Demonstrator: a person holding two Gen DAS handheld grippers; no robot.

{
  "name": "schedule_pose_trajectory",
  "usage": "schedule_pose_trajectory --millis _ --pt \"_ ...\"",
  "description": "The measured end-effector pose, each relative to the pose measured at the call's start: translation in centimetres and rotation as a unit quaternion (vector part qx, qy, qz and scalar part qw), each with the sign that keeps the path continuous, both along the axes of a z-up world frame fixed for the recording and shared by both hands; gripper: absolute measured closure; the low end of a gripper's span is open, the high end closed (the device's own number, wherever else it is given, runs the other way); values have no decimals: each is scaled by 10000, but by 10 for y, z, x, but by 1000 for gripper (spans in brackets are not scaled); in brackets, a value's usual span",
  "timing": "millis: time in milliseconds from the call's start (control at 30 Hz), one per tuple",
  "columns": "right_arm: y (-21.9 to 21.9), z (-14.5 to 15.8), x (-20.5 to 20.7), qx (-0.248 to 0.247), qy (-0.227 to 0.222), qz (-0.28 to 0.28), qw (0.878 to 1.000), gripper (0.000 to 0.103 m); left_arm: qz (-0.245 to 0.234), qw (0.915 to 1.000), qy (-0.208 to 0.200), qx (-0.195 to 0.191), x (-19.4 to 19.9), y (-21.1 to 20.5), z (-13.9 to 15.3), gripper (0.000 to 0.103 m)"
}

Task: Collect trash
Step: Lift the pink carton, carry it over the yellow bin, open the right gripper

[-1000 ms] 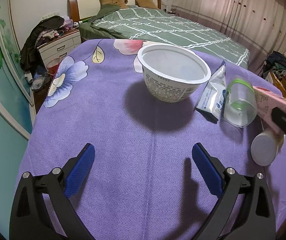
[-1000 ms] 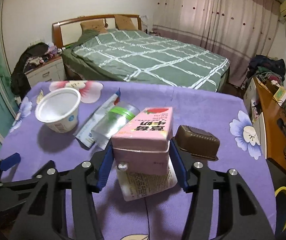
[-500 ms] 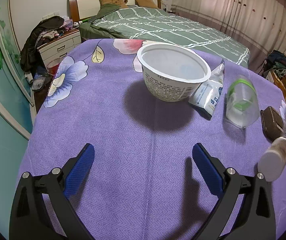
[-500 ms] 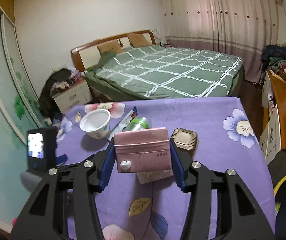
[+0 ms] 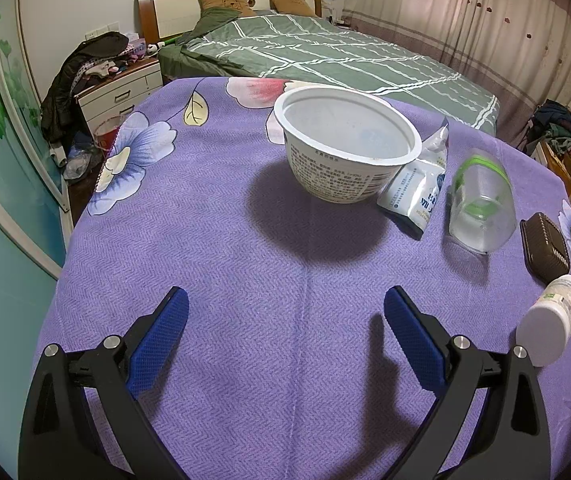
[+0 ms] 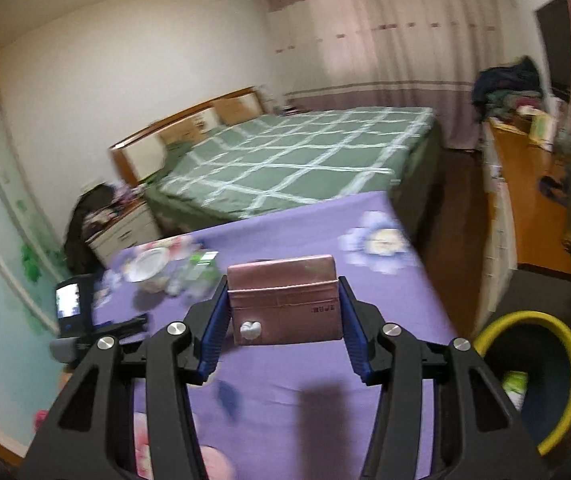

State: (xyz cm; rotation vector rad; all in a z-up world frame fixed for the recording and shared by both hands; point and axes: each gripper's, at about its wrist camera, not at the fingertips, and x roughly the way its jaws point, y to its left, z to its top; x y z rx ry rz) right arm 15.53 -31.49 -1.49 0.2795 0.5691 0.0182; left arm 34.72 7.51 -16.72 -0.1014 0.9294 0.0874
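Gone from the left wrist view is the pink carton that sat at the right edge a second ago, while the left gripper [image 5: 285, 320] stays with its jaws spread wide and empty over the purple tablecloth [image 5: 213, 240]; beyond it the white bowl [image 5: 347, 144] stands upright, with a white pouch [image 5: 417, 188] touching the bowl's right side, then a clear cup [image 5: 481, 204] on its side, a brown tray [image 5: 545, 246] and a white bottle [image 5: 549, 320] farther right. Seen from the right wrist, the right gripper [image 6: 283, 312] has swung toward the table's right edge and clamps the pink carton [image 6: 285, 300] between its blue pads above the cloth, with a yellow-rimmed bin [image 6: 533, 380] on the floor just beside that edge, lower right of the carton.
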Motion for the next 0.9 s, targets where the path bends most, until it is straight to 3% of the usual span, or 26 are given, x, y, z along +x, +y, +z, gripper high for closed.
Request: schedule_pose_trajectory --millis 267,467,567,767,900 --pt "-105 -35 -33 -270 519 -1409 9883 54 -1 10000 24 23 -1 -2 0 5" --pt "-159 -72 -41 -177 980 -1976 9752 54 0 10000 23 21 -1 -2 0 5" --pt "-177 -84 -41 -136 1077 -2173 9700 45 1 10000 18 6 -2 -2 0 5" --pt "-147 -76 -10 -227 916 -1700 9809 44 2 10000 27 26 -2 -1 0 5" --pt "-88 -68 47 -226 731 -809 9938 44 7 10000 22 12 -2 -1 0 5"
